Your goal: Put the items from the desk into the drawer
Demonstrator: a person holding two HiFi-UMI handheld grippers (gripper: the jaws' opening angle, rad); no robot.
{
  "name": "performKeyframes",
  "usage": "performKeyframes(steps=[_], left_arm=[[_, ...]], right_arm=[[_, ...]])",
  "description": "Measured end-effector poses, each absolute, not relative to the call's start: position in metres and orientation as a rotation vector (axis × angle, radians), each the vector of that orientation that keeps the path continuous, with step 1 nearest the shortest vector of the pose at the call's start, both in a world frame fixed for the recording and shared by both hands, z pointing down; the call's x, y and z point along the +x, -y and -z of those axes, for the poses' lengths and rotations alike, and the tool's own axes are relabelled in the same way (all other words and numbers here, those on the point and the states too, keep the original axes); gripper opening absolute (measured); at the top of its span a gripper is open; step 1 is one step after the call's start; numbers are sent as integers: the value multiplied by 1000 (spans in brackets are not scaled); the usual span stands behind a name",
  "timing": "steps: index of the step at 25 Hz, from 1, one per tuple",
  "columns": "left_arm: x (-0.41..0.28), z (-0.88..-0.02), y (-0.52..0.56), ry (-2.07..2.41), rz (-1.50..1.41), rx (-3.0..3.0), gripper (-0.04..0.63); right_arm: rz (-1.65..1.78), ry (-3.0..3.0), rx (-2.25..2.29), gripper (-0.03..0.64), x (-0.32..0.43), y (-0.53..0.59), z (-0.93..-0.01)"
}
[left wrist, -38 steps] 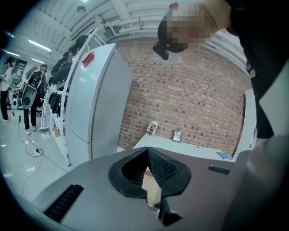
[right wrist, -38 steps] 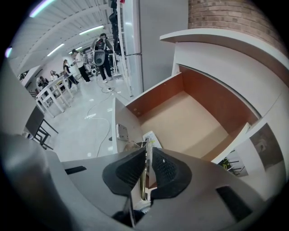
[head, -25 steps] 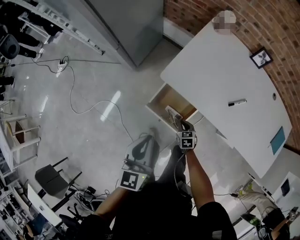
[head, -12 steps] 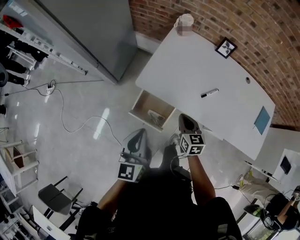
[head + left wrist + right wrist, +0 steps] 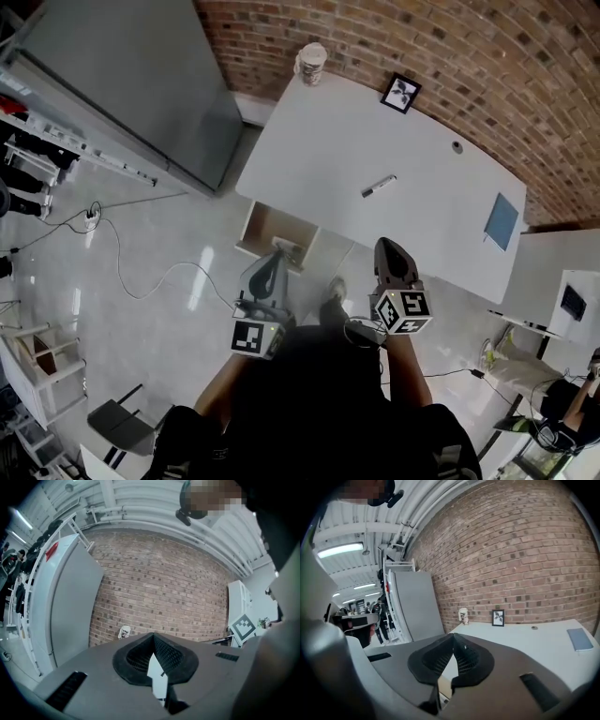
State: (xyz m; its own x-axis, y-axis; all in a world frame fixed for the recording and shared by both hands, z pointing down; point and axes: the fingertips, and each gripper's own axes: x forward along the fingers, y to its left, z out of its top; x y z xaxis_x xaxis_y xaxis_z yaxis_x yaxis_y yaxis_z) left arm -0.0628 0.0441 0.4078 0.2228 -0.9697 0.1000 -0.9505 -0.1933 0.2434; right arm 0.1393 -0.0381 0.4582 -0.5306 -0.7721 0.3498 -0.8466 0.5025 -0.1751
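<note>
While the left gripper (image 5: 270, 262) and right gripper (image 5: 390, 248) show jaws closed and empty, the worktop (image 5: 431, 202) bears one cup (image 5: 310, 63), one frame (image 5: 401, 93), one marker (image 5: 378, 186), one notebook (image 5: 501, 220).

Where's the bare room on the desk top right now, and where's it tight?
The widest bare patch is the left half of the desk, bordered by the cup, the marker and the front edge. A second patch lies between the marker and the blue notebook. Only the back edge is busier, with the cup and the picture frame.
</note>
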Motion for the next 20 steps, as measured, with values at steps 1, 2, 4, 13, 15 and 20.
performKeyframes(steps=[1, 2, 4, 13, 15, 20], left_arm=[[-56, -406, -41, 1806, 108, 2253, -6], [-49, -404, -37, 1802, 101, 2262, -6], [-36, -403, -30, 1798, 75, 2284, -6], [45, -397, -3, 1713, 78, 2343, -6], [62, -396, 3, 1711, 73, 2346, -6], [95, -388, 13, 1731, 59, 2350, -6]], right_arm=[[-478, 2517, 1402, 0, 149, 38, -455], [-477, 2515, 1421, 0, 159, 39, -453], [-484, 2510, 1456, 0, 178, 40, -450], [-471, 2511, 1511, 0, 245, 52, -448], [-488, 2510, 1503, 0, 257, 55, -453], [-542, 2516, 1474, 0, 274, 70, -467]])
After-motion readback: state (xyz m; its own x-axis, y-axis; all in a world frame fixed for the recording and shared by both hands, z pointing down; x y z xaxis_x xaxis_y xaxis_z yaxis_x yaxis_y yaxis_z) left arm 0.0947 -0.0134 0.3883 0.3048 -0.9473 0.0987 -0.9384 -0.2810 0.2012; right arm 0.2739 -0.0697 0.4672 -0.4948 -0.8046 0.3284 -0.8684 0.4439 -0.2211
